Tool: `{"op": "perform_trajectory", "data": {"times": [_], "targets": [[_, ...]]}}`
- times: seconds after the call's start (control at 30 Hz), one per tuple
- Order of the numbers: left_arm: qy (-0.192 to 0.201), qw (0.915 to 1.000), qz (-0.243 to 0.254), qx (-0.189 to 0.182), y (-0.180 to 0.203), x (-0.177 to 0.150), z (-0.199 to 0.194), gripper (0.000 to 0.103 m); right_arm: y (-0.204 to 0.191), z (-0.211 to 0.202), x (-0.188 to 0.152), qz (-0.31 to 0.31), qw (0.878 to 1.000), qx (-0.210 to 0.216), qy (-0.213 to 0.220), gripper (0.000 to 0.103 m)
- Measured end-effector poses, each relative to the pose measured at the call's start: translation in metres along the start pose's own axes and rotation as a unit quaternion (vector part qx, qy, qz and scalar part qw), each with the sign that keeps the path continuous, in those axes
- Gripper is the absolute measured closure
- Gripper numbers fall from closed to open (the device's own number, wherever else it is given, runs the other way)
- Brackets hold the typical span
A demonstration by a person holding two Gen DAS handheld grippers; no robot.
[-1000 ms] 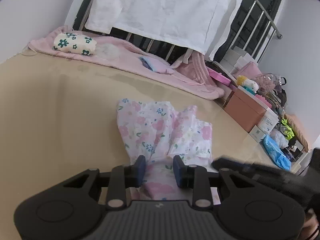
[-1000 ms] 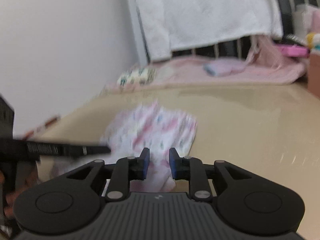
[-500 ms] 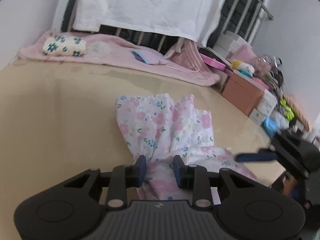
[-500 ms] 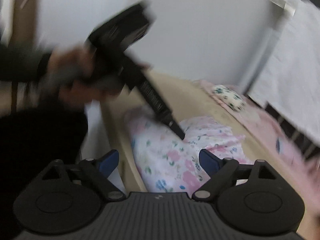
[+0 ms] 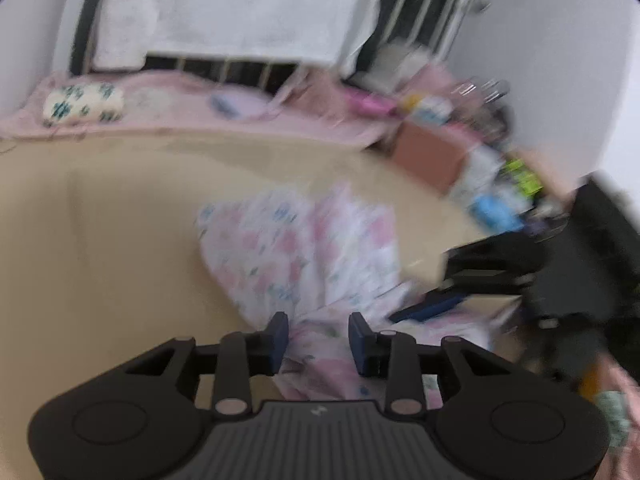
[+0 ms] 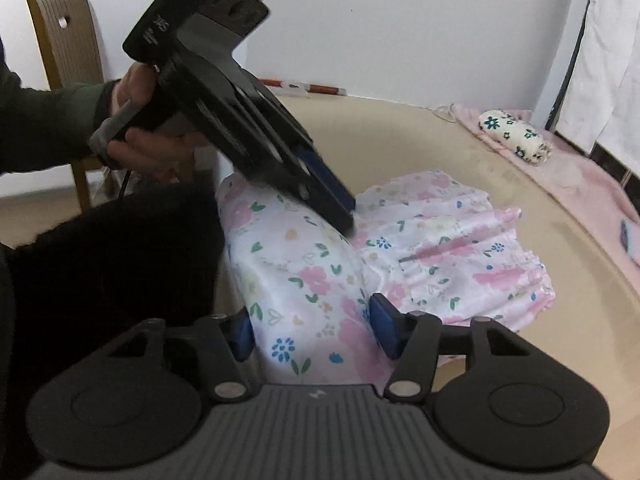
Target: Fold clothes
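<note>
A white garment with pink and blue flowers [image 6: 460, 248] lies crumpled on the beige table [image 6: 400, 140], and its near part hangs over the table edge. A bunched fold of the garment [image 5: 300, 240] sits pinched in my left gripper [image 5: 318, 340], whose jaws are opening. The right wrist view shows a hand holding this left gripper [image 6: 346, 216], tips down on the cloth. My right gripper [image 6: 312, 332] straddles the hanging part. Its jaws are closing, with cloth between the still wide pads. The left wrist view is blurred, and my right gripper [image 5: 436, 300] comes in from the right.
A pink blanket [image 6: 580, 168] with a flowered roll [image 6: 516, 140] lies at the table's far side, under a white sheet [image 5: 240, 12] on a metal rail. Boxes and clutter [image 5: 432, 152] stand far right. A wooden chair [image 6: 64, 40] and the person's dark clothing [image 6: 100, 280] are left.
The right gripper rolled round from facing the far rail to facing the table edge, opened wide, then narrowed about the hanging cloth. The left gripper shifted and its view blurred, cloth still between its pads.
</note>
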State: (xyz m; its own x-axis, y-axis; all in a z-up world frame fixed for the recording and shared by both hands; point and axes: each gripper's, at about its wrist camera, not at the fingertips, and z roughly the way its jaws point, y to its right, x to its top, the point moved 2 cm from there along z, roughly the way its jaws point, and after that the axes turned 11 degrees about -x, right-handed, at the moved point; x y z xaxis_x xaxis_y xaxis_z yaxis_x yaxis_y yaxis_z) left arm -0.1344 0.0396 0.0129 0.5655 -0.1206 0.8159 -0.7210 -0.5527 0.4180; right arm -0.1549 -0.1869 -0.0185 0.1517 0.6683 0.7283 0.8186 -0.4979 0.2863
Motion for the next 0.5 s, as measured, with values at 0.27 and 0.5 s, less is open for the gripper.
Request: {"op": "perform_trajectory", "data": {"times": [0.27, 0.5], "targets": [[0.024, 0.9597, 0.278, 0.033, 0.08, -0.034, -0.024, 0.017, 0.027, -0.003, 0.009, 0.067, 0.992, 0.1, -0.026, 0.052], [-0.066, 0.8784, 0.471, 0.047, 0.083, -0.069, 0.014, 0.017, 0.053, 0.011, 0.018, 0.095, 0.978, 0.173, -0.074, 0.052]]}}
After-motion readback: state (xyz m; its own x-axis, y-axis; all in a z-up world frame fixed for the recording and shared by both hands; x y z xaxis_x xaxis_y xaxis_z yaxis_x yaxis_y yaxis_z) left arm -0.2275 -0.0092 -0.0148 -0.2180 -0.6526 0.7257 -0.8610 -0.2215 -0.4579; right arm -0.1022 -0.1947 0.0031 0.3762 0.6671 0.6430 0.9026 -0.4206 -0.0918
